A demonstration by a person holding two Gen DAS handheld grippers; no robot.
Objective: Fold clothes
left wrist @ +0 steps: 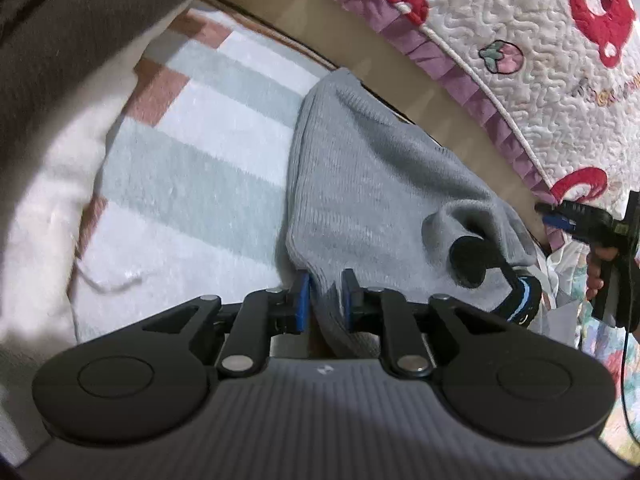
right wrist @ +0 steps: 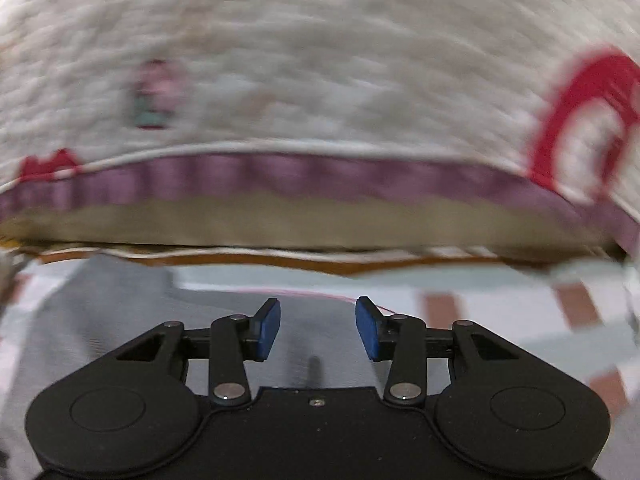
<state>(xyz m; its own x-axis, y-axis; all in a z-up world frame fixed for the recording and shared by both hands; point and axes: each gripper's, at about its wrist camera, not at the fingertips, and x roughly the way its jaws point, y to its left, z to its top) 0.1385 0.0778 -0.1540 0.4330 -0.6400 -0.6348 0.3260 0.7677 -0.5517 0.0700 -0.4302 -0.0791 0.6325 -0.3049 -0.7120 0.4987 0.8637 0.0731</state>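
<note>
Both tilted down; left gripper (left wrist: pixel 326 298) pinching grey sweater (left wrist: pixel 372 184)

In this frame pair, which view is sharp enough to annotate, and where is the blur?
Left wrist view: mostly sharp; the grey knit garment shows its weave, with blur only at the left edge. Right wrist view: heavy motion blur smears the quilt; only the right gripper stays crisp. Both views bend straight edges, fisheye style.

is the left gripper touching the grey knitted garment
Touching: the left wrist view shows the grey knitted garment bunched between the left gripper's blue pads, which press on it.
</note>
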